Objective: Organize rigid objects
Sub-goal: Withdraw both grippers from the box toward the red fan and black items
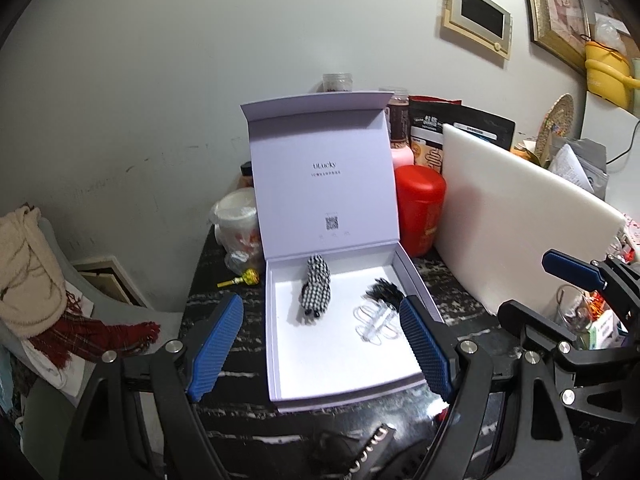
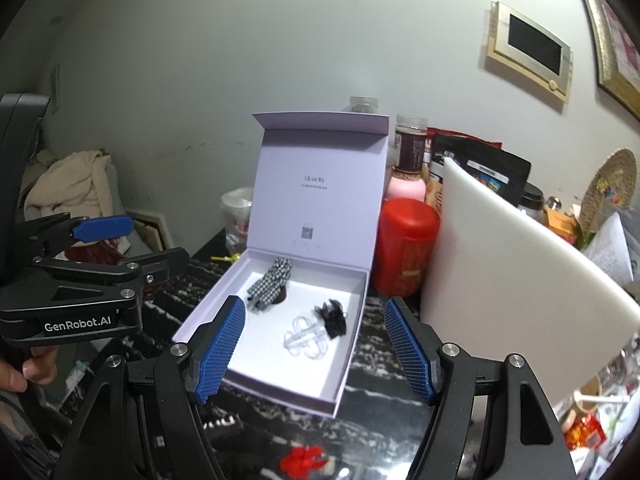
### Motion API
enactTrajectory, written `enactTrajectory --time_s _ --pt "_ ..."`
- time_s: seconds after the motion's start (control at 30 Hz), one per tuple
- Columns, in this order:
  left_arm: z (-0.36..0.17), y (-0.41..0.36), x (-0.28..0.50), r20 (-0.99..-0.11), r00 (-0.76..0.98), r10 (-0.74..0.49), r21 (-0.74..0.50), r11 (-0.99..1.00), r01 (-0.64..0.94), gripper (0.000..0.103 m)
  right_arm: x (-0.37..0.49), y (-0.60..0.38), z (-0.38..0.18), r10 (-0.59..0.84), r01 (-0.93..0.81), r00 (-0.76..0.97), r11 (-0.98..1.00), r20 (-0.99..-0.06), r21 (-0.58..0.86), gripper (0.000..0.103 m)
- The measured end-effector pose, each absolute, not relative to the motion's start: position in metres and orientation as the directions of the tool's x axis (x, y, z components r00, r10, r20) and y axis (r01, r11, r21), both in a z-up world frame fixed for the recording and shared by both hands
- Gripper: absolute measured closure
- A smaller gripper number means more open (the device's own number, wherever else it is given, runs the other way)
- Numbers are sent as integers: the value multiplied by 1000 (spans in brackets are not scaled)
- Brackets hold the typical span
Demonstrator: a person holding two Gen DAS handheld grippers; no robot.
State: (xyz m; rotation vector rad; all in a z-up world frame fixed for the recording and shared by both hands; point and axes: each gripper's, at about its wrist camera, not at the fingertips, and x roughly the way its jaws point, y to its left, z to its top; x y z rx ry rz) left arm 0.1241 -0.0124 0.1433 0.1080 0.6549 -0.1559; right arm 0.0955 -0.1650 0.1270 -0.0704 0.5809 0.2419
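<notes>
While both claws hang empty over the desk: box (image 1: 416, 276) open, lid upright against the back wall.
Landmark: open box, near the middle of the dark marbled desk (image 1: 224, 420).
Left claw (image 1: 322, 350): spread wide, nothing between the blue pads, over the near edge of the box.
Right claw (image 2: 316, 350): spread wide too, nothing held, just short of the near right corner of the box.
Checked clip (image 1: 315, 294): inside the box, toward the back left; long axis from back wall to front.
Clear clip (image 1: 376, 322): inside the box, right of centre, lying flat.
Black clip (image 2: 332, 316): inside the box, touching or just beside the clear one, toward the right wall.
Red clip (image 2: 302, 458): outside the box, on the desk in front of its near edge, below the right claw; long axis hard to tell.
Candy (image 1: 244, 278): outside the box, just off its left wall.
Key relation: red clip on the near side of the box, closer to the right claw than to the left, so probably the right hand's pick.
Likely next move: lower onto the red clip, then carry forward over the near wall.
Risk: near wall of the box in the carry path.
</notes>
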Motion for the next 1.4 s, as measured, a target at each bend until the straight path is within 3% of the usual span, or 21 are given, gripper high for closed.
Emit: enactTrajectory --time_s 0.17,0.77,1.4 --pt "140 -9 107 -635 755 -165 -6 978 209 22 72 -164 127 203 -247 816 969 -541 -9 30" --pt "112 5 46 -660 727 -188 -16 972 236 22 12 -156 97 211 -249 811 968 -546 3 29" --pt "55 12 19 -719 662 -211 -23 959 281 22 -10 -162 29 218 -176 718 976 -661 130 29"
